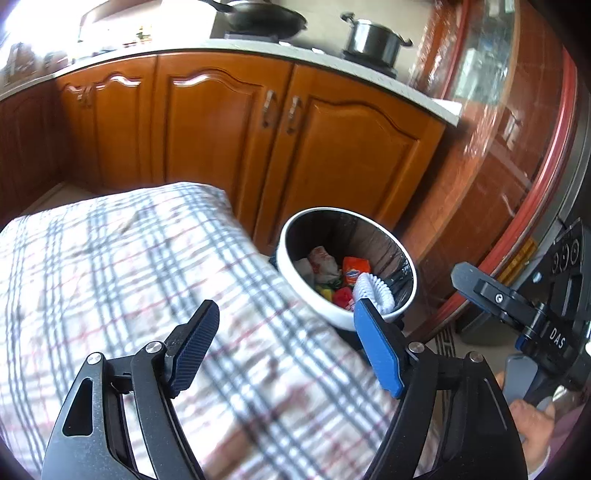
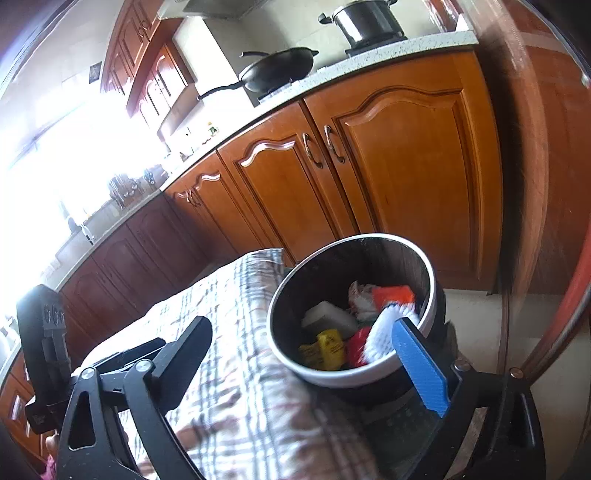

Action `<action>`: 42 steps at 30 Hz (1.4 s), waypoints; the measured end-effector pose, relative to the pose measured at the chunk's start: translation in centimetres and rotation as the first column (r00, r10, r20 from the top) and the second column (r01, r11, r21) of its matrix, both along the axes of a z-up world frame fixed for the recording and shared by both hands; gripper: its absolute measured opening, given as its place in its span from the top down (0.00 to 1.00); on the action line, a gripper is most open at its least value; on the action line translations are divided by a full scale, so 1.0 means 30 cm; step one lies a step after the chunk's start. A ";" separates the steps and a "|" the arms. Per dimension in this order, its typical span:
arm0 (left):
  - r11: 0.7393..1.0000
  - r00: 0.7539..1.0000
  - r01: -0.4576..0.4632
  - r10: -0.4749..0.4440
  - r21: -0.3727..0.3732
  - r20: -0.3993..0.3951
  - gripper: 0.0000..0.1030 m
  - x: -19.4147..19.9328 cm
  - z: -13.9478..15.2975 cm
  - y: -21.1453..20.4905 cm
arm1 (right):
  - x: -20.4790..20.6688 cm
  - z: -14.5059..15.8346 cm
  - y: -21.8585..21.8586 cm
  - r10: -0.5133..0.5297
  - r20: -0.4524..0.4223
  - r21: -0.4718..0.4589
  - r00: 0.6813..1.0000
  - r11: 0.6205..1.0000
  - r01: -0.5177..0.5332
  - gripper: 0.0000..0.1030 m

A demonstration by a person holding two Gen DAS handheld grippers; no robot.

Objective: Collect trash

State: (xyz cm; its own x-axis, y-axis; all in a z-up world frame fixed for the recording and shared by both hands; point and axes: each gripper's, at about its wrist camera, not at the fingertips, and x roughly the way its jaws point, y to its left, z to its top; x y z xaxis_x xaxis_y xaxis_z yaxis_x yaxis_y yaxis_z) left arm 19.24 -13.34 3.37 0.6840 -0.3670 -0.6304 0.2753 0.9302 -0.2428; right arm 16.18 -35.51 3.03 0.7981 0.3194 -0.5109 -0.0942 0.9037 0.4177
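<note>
A round trash bin [image 1: 345,317] with a white rim and dark inside stands beside the table's far right corner; it also shows in the right wrist view [image 2: 354,374]. Inside lie an orange packet [image 1: 355,267], crumpled paper [image 1: 321,260], a white foam net sleeve [image 1: 371,291], yellow wrappers [image 2: 327,349], a red piece [image 2: 357,345] and a white block [image 2: 328,317]. My left gripper [image 1: 286,328] is open and empty above the checked tablecloth [image 1: 147,295], left of the bin. My right gripper [image 2: 303,350] is open and empty, hovering over the bin's near rim.
Orange wooden cabinets [image 1: 258,140] run behind the bin under a pale counter [image 1: 325,55] with a black wok [image 1: 266,16] and a steel pot [image 1: 375,37]. A red-framed glass door [image 1: 517,147] stands to the right. The right gripper's body [image 1: 535,314] shows in the left wrist view.
</note>
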 end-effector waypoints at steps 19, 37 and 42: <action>0.988 0.926 -0.152 0.147 -0.013 0.347 0.00 -0.351 0.131 0.226 | -0.329 0.170 0.208 -0.108 0.253 -0.164 0.962 0.975 0.152 0.00; 0.964 0.897 -0.243 0.183 0.104 0.402 0.00 -0.438 -0.010 0.221 | -0.428 0.030 0.285 -0.147 0.336 -0.306 0.930 0.917 0.255 0.00; 0.963 0.897 -0.243 0.180 0.112 0.404 0.00 -0.457 -0.014 0.208 | -0.430 0.023 0.281 -0.153 0.322 -0.313 0.934 0.914 0.257 0.00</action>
State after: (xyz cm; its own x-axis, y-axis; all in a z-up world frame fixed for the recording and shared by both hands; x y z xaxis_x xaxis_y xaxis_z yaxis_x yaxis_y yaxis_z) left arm 5.54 -7.12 2.94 0.9355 -0.1054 -0.3372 0.1101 0.9939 -0.0053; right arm 3.29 -27.07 3.72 0.9539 -0.0216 -0.2992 0.0414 0.9973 0.0599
